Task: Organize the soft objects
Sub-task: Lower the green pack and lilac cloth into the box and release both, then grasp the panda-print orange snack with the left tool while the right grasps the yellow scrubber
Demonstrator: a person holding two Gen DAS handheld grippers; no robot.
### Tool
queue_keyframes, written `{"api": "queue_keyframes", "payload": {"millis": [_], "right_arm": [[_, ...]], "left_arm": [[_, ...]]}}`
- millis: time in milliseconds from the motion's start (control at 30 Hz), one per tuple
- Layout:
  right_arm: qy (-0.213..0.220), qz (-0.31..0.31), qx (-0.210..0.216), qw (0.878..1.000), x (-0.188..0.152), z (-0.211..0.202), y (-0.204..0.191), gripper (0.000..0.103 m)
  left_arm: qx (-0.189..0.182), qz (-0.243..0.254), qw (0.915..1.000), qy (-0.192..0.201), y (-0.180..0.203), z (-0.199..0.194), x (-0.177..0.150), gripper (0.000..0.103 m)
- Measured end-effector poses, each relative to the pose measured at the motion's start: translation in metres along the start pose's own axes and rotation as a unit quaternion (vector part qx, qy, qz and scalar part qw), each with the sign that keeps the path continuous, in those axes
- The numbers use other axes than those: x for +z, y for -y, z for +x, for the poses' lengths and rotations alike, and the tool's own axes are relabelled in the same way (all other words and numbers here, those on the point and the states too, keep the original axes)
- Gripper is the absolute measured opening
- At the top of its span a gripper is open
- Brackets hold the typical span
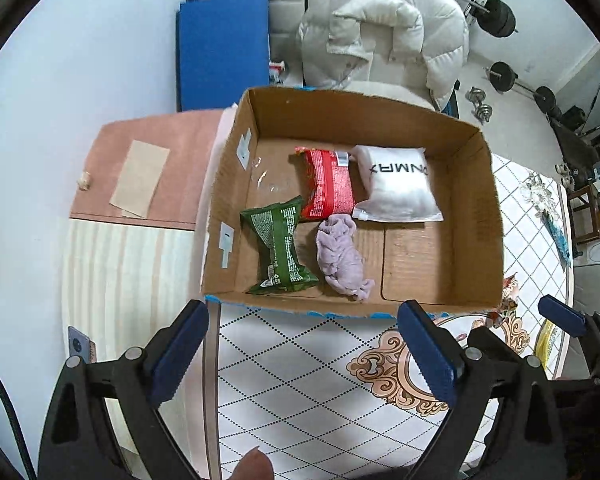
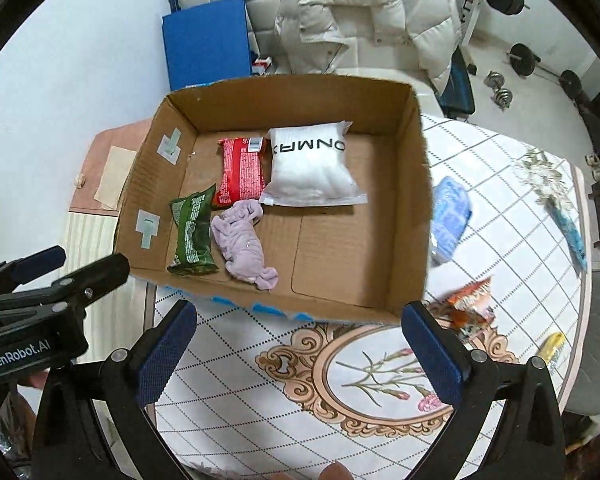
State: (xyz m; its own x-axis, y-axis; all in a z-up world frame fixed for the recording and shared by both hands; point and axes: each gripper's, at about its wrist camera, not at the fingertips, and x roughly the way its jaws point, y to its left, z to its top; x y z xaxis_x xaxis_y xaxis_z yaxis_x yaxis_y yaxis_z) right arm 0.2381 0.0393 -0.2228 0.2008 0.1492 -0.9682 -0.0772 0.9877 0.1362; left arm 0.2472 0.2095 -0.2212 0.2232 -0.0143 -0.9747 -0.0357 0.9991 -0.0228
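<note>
A cardboard box [image 1: 476,216] [image 2: 412,208] stands on the patterned table. Inside lie a green packet [image 1: 278,248] [image 2: 192,232], a red packet [image 1: 328,182] [image 2: 242,170], a white pouch [image 1: 400,184] [image 2: 310,166] and a crumpled lilac cloth [image 1: 342,258] [image 2: 244,244]. My left gripper [image 1: 304,344] is open and empty, just in front of the box's near wall. My right gripper [image 2: 300,344] is open and empty, also in front of the box. On the table right of the box lie a blue packet [image 2: 450,220], an orange packet [image 2: 470,308] and a yellow packet [image 2: 552,346].
A pink side table [image 1: 172,144] with a paper sheet stands left of the box. Behind are a blue board [image 1: 224,48], a chair with a white puffy jacket [image 1: 384,32] and weights on the floor. The left gripper's body shows in the right wrist view [image 2: 32,312].
</note>
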Motion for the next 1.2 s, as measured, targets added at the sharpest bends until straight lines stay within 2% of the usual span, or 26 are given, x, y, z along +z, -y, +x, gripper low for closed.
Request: {"api": "queue_keyframes", "payload": {"millis": [333, 467, 567, 633, 733, 800, 867, 967, 1033, 1200], "right_arm": [[0.033, -0.006, 0.020, 0.999, -0.018, -0.043, 0.003, 0.103], [0.039, 0.020, 0.032, 0.999, -0.021, -0.056, 0.032, 0.103], [0.037, 0.053, 0.023, 0.998, -0.030, -0.064, 0.078, 0.103], [0.029, 0.078, 0.007, 0.996, -0.040, -0.064, 0.113, 0.103], [0.008, 0.137, -0.032, 0.990, -0.064, -0.059, 0.186, 0.103], [-0.011, 0.189, -0.053, 0.980, -0.084, -0.050, 0.242, 0.103], [-0.027, 0.230, -0.072, 0.970, -0.104, -0.040, 0.289, 0.103], [-0.043, 0.266, -0.096, 0.958, -0.125, -0.023, 0.340, 0.103], [-0.054, 0.281, -0.099, 0.953, -0.134, -0.012, 0.363, 0.103], [-0.087, 0.298, -0.095, 0.946, -0.151, 0.025, 0.406, 0.103]], "left_arm": [[-0.012, 0.004, 0.9994, 0.033, 0.021, -0.040, -0.012, 0.097], [-0.007, 0.013, 0.9990, 0.043, 0.049, -0.050, -0.012, 0.097], [-0.028, 0.013, 0.9989, 0.035, 0.087, -0.044, -0.018, 0.097], [-0.042, 0.022, 0.9987, 0.021, 0.121, -0.031, -0.024, 0.097], [-0.081, 0.046, 0.9950, -0.035, 0.186, 0.006, -0.033, 0.097], [-0.100, 0.060, 0.9911, -0.064, 0.223, 0.031, -0.037, 0.095], [-0.115, 0.064, 0.9868, -0.094, 0.260, 0.061, -0.040, 0.087], [-0.121, 0.042, 0.9817, -0.141, 0.299, 0.110, -0.042, 0.080], [-0.117, 0.024, 0.9787, -0.167, 0.314, 0.138, -0.045, 0.072], [-0.084, 0.000, 0.9774, -0.194, 0.337, 0.190, -0.044, 0.071]]}}
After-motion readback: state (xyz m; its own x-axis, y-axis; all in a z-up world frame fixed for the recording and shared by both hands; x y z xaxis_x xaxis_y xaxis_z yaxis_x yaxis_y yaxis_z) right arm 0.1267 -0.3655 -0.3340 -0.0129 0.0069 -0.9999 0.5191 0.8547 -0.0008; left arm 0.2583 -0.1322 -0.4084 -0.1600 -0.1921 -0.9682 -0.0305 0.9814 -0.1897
